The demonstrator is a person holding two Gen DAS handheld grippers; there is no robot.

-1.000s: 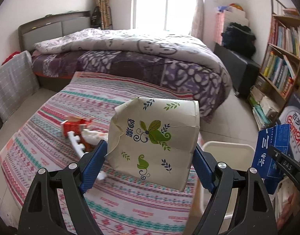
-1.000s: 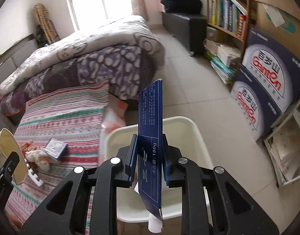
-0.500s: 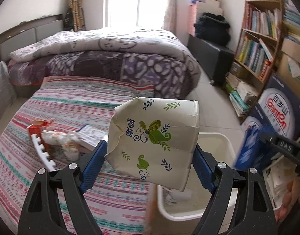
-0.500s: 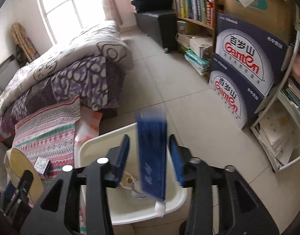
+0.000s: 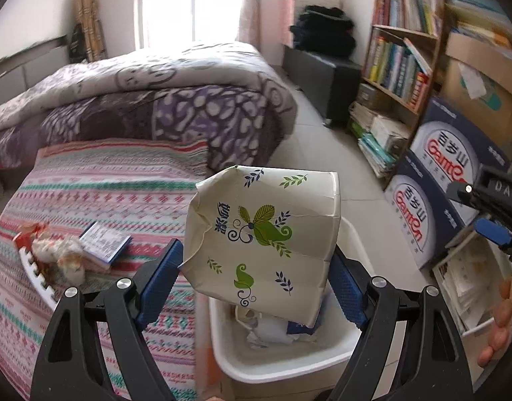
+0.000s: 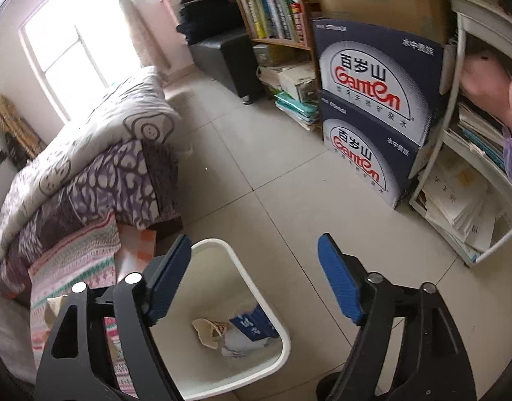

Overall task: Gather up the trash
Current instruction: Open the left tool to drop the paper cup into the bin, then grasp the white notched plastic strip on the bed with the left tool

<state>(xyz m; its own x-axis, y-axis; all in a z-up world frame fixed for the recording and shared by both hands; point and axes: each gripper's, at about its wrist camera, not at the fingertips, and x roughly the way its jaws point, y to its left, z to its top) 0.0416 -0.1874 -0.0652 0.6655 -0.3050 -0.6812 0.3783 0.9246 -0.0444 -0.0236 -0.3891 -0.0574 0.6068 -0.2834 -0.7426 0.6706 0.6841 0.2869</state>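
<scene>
- Paper is what you are carrying: the crumpled cream paper cup printed with green leaves [image 5: 266, 244] sits between the 2 blue pads of your left gripper [image 5: 256, 277], held by its dented sides, hanging above the white plastic waste bin [image 5: 282, 364] beside the striped bedcover [image 5: 98, 187].
- Judging by the creases, the cup is light, thin and already collapsed; it will give rather than resist, so extra squeeze gains you nothing.
- Your hold across the widest part looks sound. A crushed wall can slip along the pad, so keep it level over the opening before you let go.
- Your right gripper [image 6: 256, 277] has just been opening; its jaws stand wide with nothing between them. The dark blue flat carton [image 6: 252, 329] lies in the bin among crumpled paper.
- Left on the bedcover: a small blue-and-white card box [image 5: 105, 242] and a heap of red-and-white wrappers [image 5: 52, 254] by a white toothed foam strip [image 5: 33, 264].
- The box looks stiff; take it across its 2 long edges. The wrappers look soft and loose; pinch them at the bunched middle.
</scene>
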